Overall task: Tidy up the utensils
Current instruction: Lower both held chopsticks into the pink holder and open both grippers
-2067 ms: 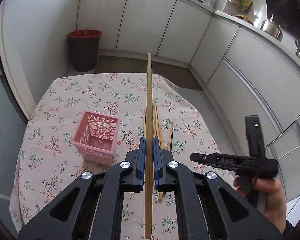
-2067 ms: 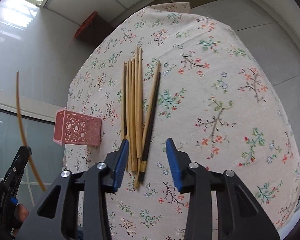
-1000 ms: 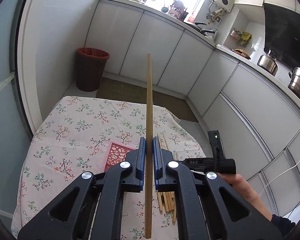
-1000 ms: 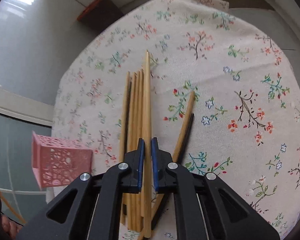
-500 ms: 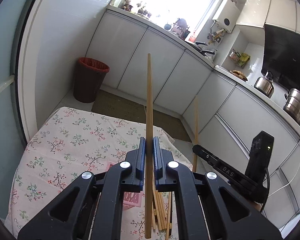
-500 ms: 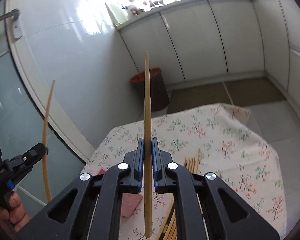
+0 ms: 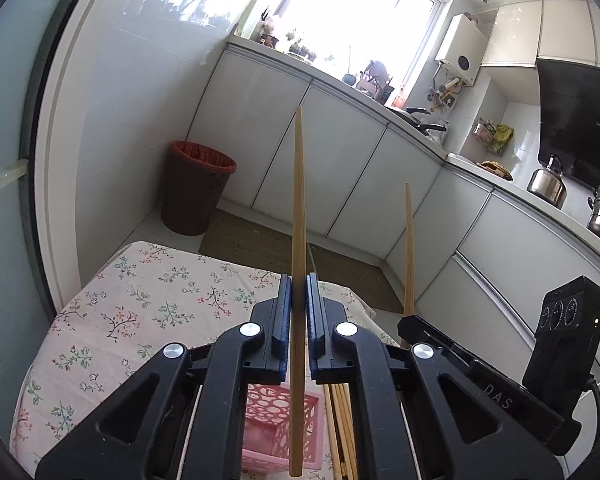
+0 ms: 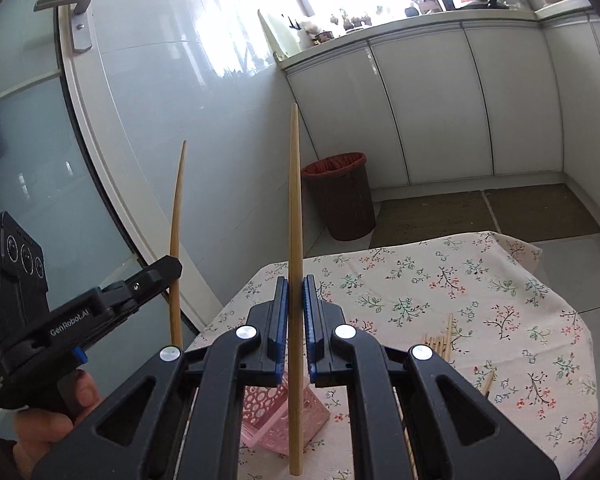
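Left gripper (image 7: 297,312): blue-padded jaws pressed together on a long tapered pale wooden chopstick (image 7: 298,216), pinched about midway along its length; the thin tip rises past the fingers, the blunt butt hangs below them.
Right gripper (image 8: 296,310): jaws likewise clamped on a second tapered pale wooden chopstick (image 8: 295,208), gripped near the middle, tip up, butt down.
Landmark: the pink perforated plastic basket (image 7: 260,420) stands on the round table with the floral cloth (image 7: 140,304).
Left chopstick against basket: in the left wrist view its butt end shows in front of the basket's open top; whether it is over the basket or nearer the camera cannot be told.
Right chopstick against basket: in the right wrist view its butt likewise shows in front of the basket's wall, apart from the cloth.
Loose chopsticks (image 8: 440,338): a bundle of pale wooden sticks lies flat on the cloth just right of the basket.
Each gripper from the other: the right one shows right of the basket in the left wrist view, the left one left of it in the right wrist view, held by a hand (image 8: 40,420).
Change: a second ago the right gripper was down at the bundle, closed on one stick; now that stick is lifted clear and stands upright. The left gripper's pinch is unchanged.
Beyond: a dark red-lined waste bin (image 7: 196,188) stands on the floor past the table.
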A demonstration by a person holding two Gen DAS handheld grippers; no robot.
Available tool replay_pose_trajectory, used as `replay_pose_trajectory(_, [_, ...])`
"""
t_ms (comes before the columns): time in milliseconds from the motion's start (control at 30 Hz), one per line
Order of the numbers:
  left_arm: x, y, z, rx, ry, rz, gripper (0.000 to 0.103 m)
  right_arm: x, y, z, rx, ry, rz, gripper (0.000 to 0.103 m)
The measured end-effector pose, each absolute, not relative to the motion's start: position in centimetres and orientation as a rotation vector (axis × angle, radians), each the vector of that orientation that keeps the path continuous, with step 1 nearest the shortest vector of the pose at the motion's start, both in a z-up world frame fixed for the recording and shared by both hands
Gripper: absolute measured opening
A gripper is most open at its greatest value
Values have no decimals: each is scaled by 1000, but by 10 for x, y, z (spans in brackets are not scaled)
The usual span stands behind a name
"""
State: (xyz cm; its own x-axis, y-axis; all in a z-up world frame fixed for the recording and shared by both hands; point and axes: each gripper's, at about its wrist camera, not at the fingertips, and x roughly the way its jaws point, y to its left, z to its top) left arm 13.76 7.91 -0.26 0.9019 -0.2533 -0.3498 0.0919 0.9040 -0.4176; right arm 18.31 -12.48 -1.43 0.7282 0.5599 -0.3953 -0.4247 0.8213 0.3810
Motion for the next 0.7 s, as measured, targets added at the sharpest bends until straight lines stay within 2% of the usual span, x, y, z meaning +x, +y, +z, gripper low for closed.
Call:
replay_pose_trajectory(267, [142, 71, -11, -339, 326, -153, 6, 188, -106, -11, 309, 442, 569, 8])
replay_pose_trajectory(500, [146, 71, -32, -295, 387, -124, 8, 194, -98, -20, 312, 445, 568, 8])
replay_pose_trajectory(700, [149, 70, -30, -273, 474, -144, 8, 192, -89, -25, 306, 440, 569, 8])
